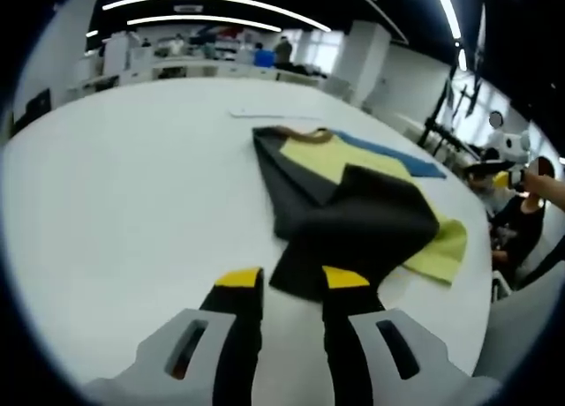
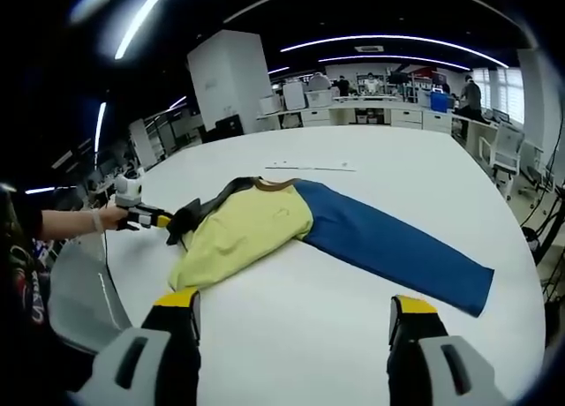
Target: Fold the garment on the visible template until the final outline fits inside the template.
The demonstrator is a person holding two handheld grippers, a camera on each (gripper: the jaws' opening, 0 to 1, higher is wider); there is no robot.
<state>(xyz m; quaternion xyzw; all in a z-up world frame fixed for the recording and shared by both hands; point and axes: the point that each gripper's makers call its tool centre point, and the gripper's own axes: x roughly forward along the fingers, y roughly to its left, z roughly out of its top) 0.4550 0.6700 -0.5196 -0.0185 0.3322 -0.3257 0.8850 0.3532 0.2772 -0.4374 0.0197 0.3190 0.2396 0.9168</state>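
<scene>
My left gripper point(image 1: 292, 285) has its jaws closed narrow on the edge of the dark sleeve point(image 1: 353, 234), which is lifted and partly drawn across the yellow body point(image 2: 243, 229) of the garment; in the right gripper view that gripper point(image 2: 165, 221) shows at the far left, a hand point(image 2: 113, 217) behind it, pinching the dark fabric. My right gripper point(image 2: 293, 316) hangs wide open above bare white table point(image 2: 406, 172), holding nothing. The garment lies mid-table, collar point(image 2: 275, 186) toward the far side, blue sleeve point(image 2: 393, 243) stretched out full length toward my right and not yet folded. I cannot make out a template outline in either view — risk one: folding blind, I may end with an outline that overhangs it. Risk two: the hold is on the fabric's very edge, so a quick pull could slip the sleeve free and let it flop back crumpled. Risk three: nothing pins the body, so dragging the sleeve across could slide the whole garment toward the near table edge point(image 2: 132, 296) — the yellow hem point(image 2: 190, 278) already sits fairly near it. Risk four: the dark sleeve is bunched and creased where it crosses the body; laid down so, it would give a lumpy, oversized fold. The right gripper could steady the body first.
</scene>
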